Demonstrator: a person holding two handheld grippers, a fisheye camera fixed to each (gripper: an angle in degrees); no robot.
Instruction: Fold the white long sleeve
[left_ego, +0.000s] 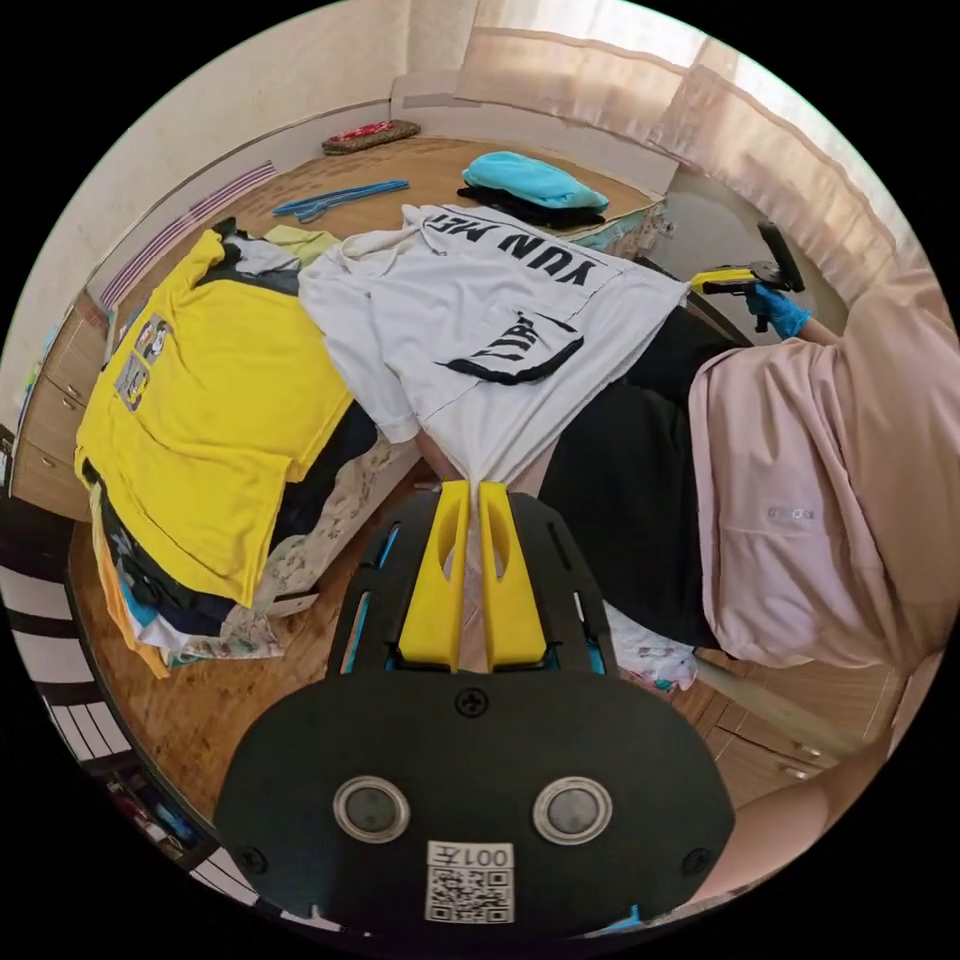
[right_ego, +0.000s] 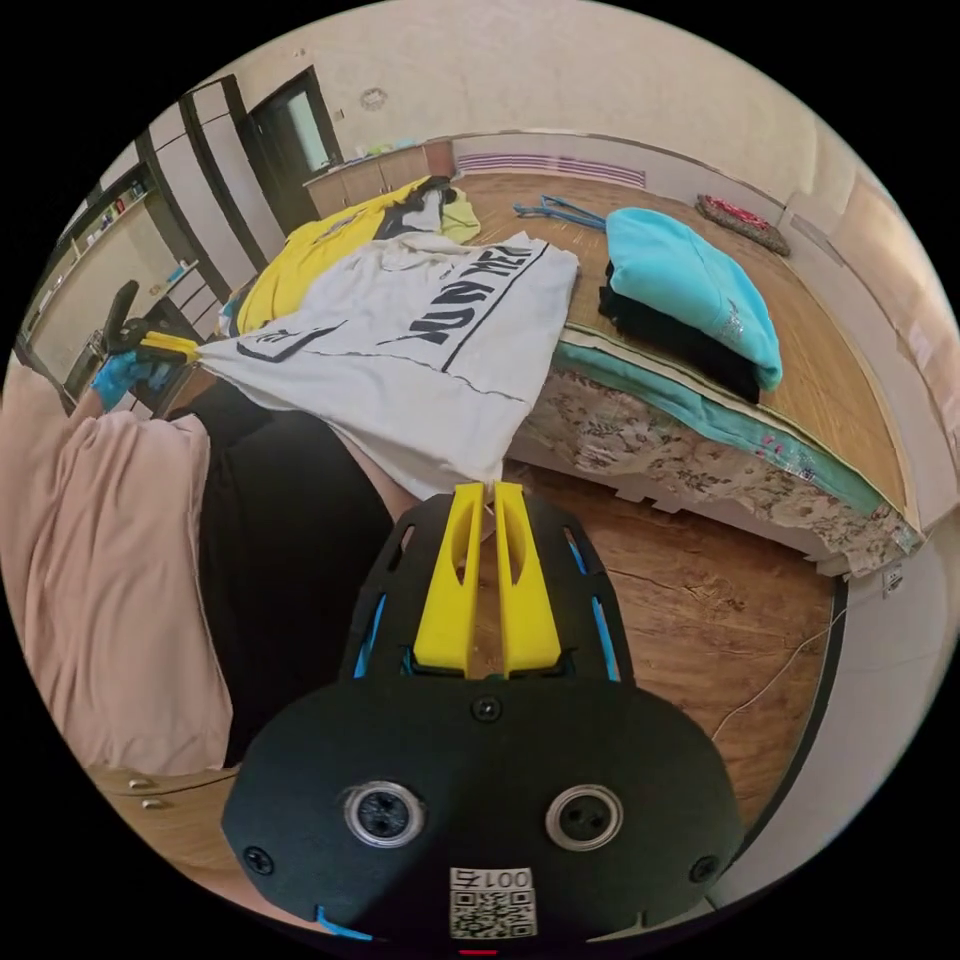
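The white long sleeve (left_ego: 480, 320) with black lettering is stretched from the bed's edge out toward the person. My left gripper (left_ego: 474, 490) is shut on one hem corner of it. My right gripper (right_ego: 490, 492) is shut on the other hem corner of the white long sleeve (right_ego: 420, 340). In the left gripper view the right gripper (left_ego: 735, 280) appears far right, held by a blue-gloved hand. In the right gripper view the left gripper (right_ego: 165, 345) is at the far left, pinching the cloth. The shirt's collar end lies on the bed.
A yellow shirt (left_ego: 210, 410) tops a heap of clothes at the bed's edge. A turquoise garment (right_ego: 690, 280) on black clothing lies on the wooden bed (right_ego: 820, 370), with blue hangers (left_ego: 335, 198) beyond. The person's pink top (left_ego: 820, 500) and black trousers stand close. Wooden floor (right_ego: 700, 600) is below.
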